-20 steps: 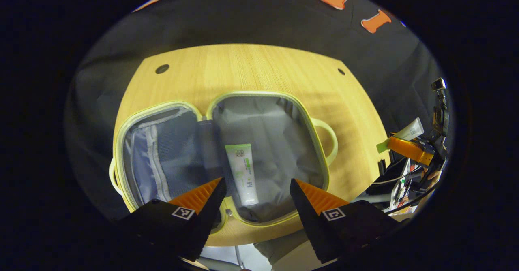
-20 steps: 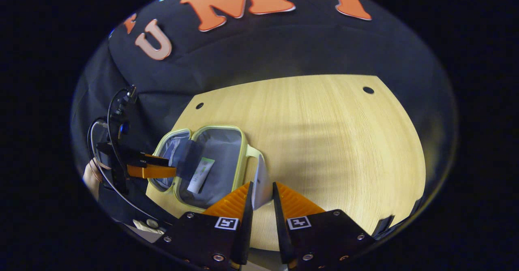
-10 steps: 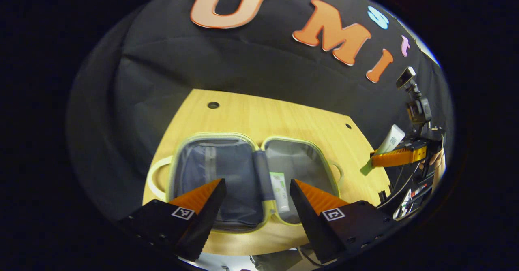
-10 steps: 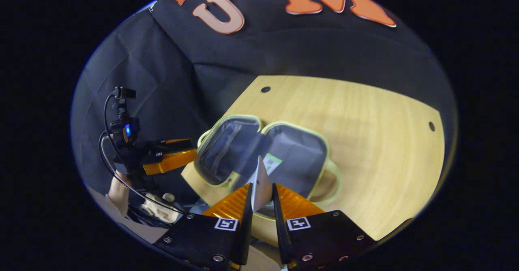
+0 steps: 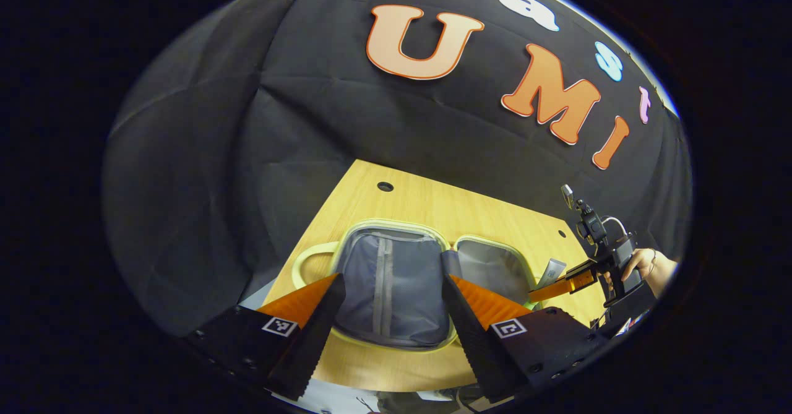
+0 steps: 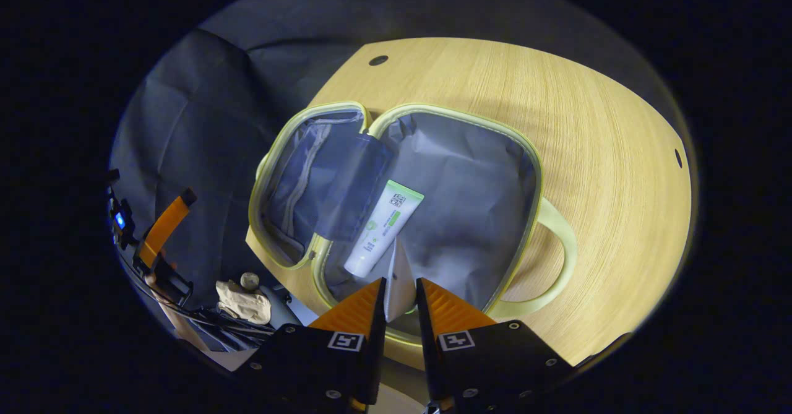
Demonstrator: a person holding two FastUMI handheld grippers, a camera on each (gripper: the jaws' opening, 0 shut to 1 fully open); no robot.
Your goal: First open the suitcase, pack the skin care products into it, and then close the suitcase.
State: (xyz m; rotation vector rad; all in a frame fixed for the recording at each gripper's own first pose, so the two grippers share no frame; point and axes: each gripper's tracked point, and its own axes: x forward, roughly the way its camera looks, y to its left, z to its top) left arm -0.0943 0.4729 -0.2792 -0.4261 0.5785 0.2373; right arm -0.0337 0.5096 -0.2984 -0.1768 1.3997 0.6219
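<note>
A small suitcase (image 6: 537, 172) with a pale yellow-green rim and grey lining lies open on the wooden table (image 6: 594, 117). One white and green tube (image 6: 383, 227) lies in its right half, near the hinge. My right gripper (image 6: 400, 283) is shut on a second white tube (image 6: 399, 268) and hovers over the near edge of that half. In the left gripper view the open case (image 5: 396, 223) lies ahead of my left gripper (image 5: 391, 280), which is open with nothing between its fingers. Farther right there, the right gripper (image 5: 560, 287) carries the tube (image 5: 552, 271).
The table has small round holes (image 6: 378, 60) near its far corners. A hand (image 5: 643, 264) holds the right gripper. Beyond the table's near left edge lie cables and a beige crumpled thing (image 6: 242, 301). The left gripper (image 6: 162, 228) hangs off the table's left side.
The left gripper has drawn back and tilted up, away from the case. The right gripper has carried its tube from beside the handle to above the case's right half.
</note>
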